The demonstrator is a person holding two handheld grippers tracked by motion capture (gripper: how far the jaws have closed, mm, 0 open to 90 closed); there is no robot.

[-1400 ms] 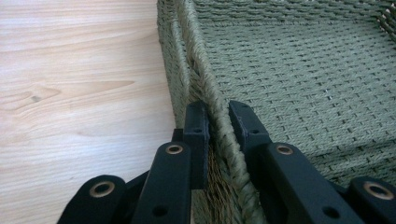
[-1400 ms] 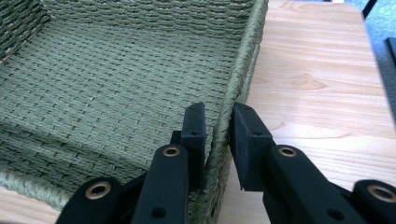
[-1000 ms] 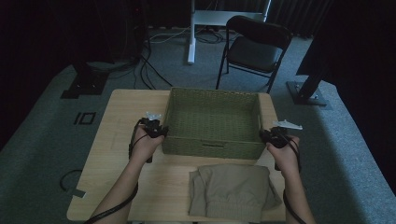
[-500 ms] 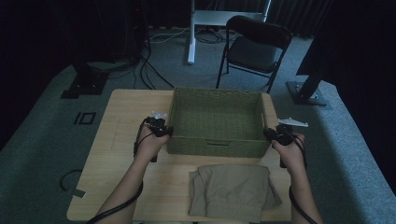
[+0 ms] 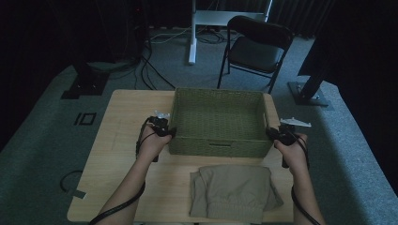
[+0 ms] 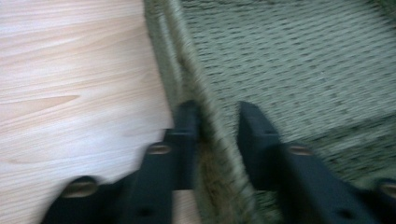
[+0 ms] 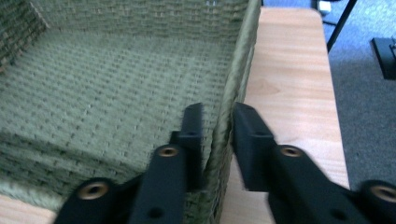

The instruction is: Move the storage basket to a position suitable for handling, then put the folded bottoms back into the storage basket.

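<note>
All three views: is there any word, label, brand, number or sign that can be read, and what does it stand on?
None can be read. The woven basket, the folded cloth and the wooden table carry no print. The square outline on the floor left of the table is a plain mark without letters.

- Setting: dim lab or studio.
- Evidence: grey carpet (image 5: 42,136), floor cables (image 5: 141,65), stand bases (image 5: 84,86), folding chair (image 5: 256,47), wooden table (image 5: 117,140).

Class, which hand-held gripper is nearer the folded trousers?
Right. The right hand-held gripper sits just above the trousers' far corner; the left hand-held gripper is farther off, across the basket.
</note>
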